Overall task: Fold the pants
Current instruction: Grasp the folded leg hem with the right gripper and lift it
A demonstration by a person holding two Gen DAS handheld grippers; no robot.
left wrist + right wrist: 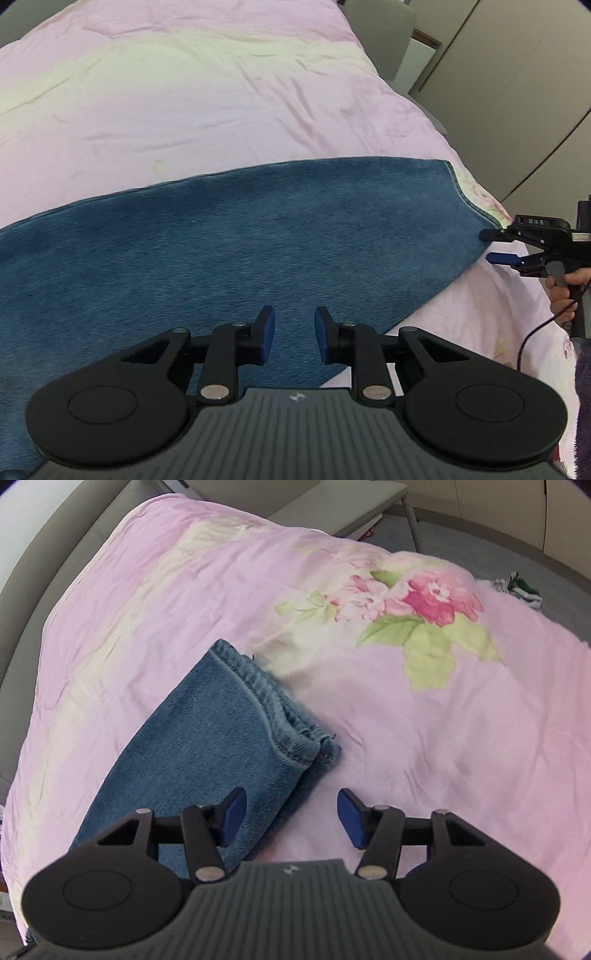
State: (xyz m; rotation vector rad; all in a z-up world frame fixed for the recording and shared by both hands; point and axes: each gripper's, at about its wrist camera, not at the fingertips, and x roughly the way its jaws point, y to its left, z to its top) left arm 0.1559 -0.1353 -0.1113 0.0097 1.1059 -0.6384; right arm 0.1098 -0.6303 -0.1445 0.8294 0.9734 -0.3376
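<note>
Left tongs (294, 334): narrowly parted, empty | right tongs (291, 818): wider, empty | jeans (207, 746)

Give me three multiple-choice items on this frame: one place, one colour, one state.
1. Where do the jeans lie?
A. on the pink quilt
B. on the floor
C. on a chair

2. What colour are the pads of the hand-held grippers?
A. red
B. blue
C. white

3. How does the right hand-held gripper stand?
A. shut on the hem
B. open, holding nothing
C. shut on the quilt

Key: 1 A, the denim is spread on the pink quilt; 2 B, both wrist views show blue pads; 3 B, its pads stand apart above the cloth.
</note>
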